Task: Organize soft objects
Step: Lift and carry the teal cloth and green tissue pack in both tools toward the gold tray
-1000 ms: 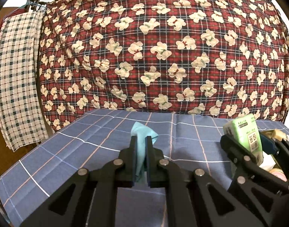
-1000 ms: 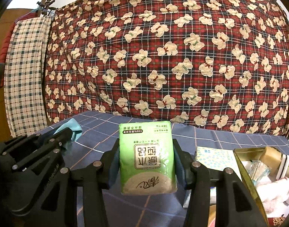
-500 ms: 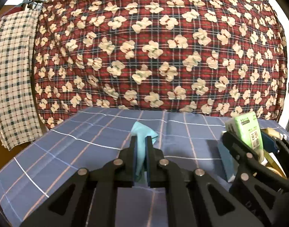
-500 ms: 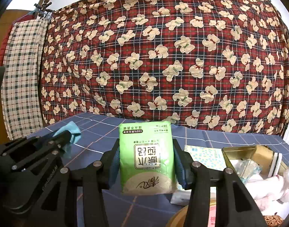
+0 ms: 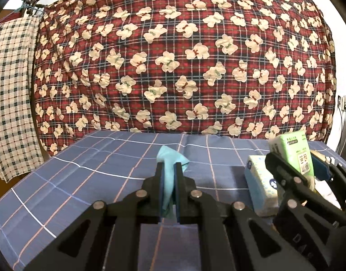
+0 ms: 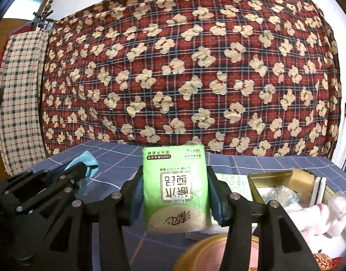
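While the right tongs (image 6: 174, 194) clamp the green tissue pack (image 6: 175, 187) upright above the tabletop (image 6: 240, 164), the tin (image 6: 272, 177) lies just to their right, nearer than to the left tongs (image 5: 168, 180), pinched on a teal cloth (image 5: 169, 169)

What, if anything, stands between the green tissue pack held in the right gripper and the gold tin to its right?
Nothing visible does. The green plastic tissue pack sits clamped in the right gripper, raised above the blue checked cloth. The open rectangular gold tin lies just to its right, already partly filled with soft items.
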Demonstrator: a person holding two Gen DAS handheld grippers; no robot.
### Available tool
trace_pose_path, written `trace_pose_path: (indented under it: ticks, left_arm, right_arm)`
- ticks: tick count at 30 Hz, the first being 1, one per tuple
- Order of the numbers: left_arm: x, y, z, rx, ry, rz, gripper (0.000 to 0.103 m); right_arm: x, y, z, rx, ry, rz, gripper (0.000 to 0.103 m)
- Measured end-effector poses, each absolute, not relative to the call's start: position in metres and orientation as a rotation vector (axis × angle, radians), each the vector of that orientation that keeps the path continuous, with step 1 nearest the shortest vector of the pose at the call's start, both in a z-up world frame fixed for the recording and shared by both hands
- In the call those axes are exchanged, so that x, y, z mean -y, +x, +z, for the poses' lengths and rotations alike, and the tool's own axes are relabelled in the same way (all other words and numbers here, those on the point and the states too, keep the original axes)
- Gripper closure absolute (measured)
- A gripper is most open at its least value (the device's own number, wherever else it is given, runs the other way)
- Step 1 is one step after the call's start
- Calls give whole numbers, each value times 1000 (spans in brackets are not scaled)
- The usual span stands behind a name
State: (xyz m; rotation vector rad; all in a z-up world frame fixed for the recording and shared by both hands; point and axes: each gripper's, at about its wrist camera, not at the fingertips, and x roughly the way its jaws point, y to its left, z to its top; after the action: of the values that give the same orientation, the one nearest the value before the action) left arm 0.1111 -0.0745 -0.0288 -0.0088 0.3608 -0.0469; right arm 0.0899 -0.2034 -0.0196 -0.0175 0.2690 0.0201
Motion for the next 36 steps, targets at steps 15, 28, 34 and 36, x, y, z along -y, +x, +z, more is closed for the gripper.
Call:
trace_pose_path:
  ticks: [15,28,34,36]
  left_arm:
    - [98,106,-28,-358,1,-68,98]
    - [113,103,-28,-357,5,-86,98]
    - [122,102,-28,-362,-1,-98,98]
    - [124,102,-28,-361,-4,-104,98]
  right_arm:
    - [233,78,-17,-244,10,-39,50]
    - [249,71,-15,-220,22,-59,50]
    - [254,67,-14,-207,25,-66,50]
    - [256,68,-14,-209,27,-69,50]
